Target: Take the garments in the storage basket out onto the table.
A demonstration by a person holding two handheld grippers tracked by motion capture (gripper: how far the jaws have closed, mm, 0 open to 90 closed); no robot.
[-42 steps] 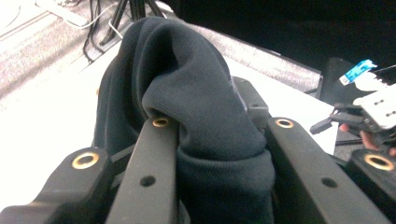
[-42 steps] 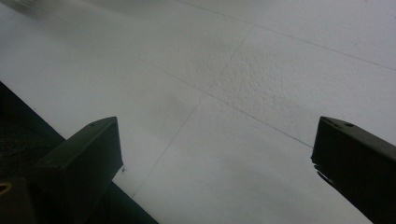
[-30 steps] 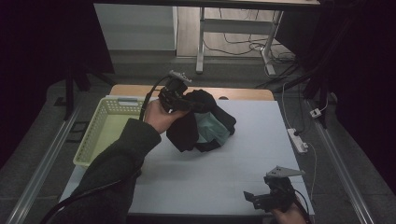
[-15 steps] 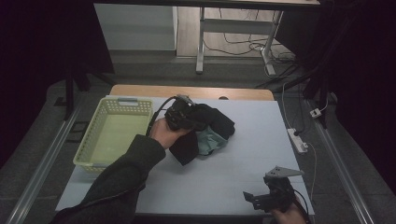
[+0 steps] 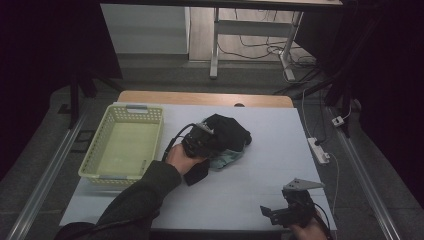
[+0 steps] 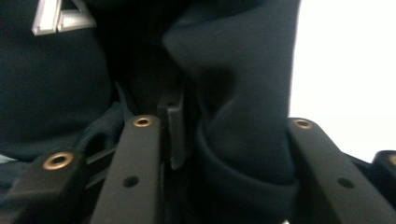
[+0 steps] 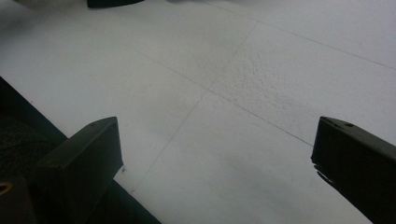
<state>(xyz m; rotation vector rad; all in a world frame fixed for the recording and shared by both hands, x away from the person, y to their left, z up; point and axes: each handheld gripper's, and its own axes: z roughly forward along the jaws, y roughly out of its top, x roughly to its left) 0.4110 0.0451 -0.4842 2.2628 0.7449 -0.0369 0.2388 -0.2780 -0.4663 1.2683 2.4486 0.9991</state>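
A dark garment (image 5: 227, 131) with a teal inner part (image 5: 227, 159) lies bunched on the white table (image 5: 280, 150), right of the basket. My left gripper (image 5: 211, 142) rests low on the garment's left side, held by a hand. In the left gripper view its jaws have just been opening. A thick fold of the dark cloth (image 6: 243, 93) still sits between them, with a small gap beside the left pad (image 6: 172, 126). My right gripper (image 5: 270, 212) hovers near the table's front right edge. It (image 7: 215, 149) stands wide open over bare tabletop, nothing between its jaws.
A pale yellow-green mesh basket (image 5: 100, 150) stands at the table's left side, nothing visible inside. A white power strip (image 5: 318, 150) lies along the right edge. Wooden trim borders the far edge (image 5: 205, 97). Dark floor and desk legs lie beyond.
The left hand has come down and toward the near side with the garment, which hung lifted before and now rests on the table. The right gripper has stayed put.
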